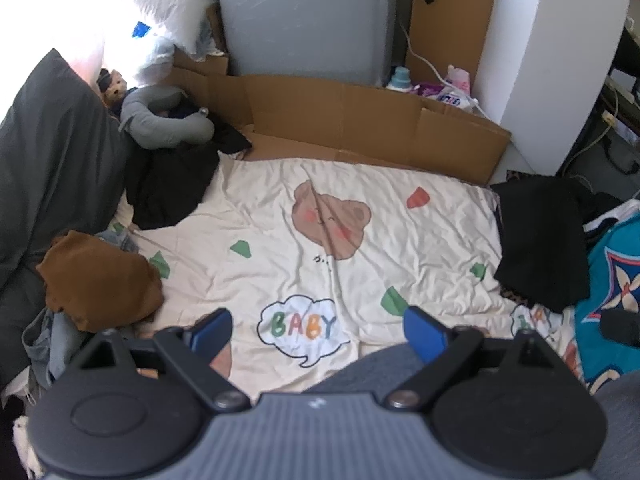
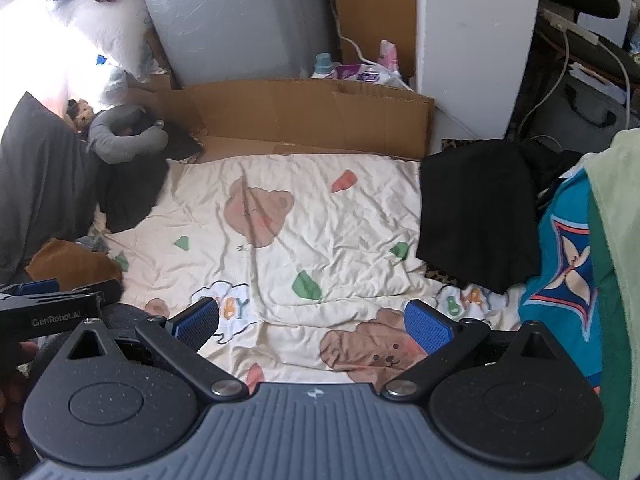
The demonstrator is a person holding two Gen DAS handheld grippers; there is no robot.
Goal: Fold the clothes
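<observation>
A cream bear-print sheet [image 1: 424, 240] [image 2: 352, 224] covers the bed. On its right edge lies a folded black garment [image 1: 540, 240] [image 2: 476, 212]. At the left sit a crumpled brown garment [image 1: 100, 280] [image 2: 72, 264] and a loose black garment [image 1: 168, 188] [image 2: 128, 192]. My left gripper [image 1: 320, 334] hovers open over the sheet's near edge, holding nothing; it also shows at the left edge of the right wrist view [image 2: 48, 300]. My right gripper [image 2: 316, 320] is open and empty above the near bear print.
A dark grey pillow [image 1: 52, 160] and a grey neck pillow [image 1: 160, 120] crowd the left side. A cardboard wall [image 1: 360, 120] [image 2: 304, 120] borders the far edge. A teal patterned cloth [image 1: 616, 280] [image 2: 568, 256] lies at the right, with cables and bags beyond.
</observation>
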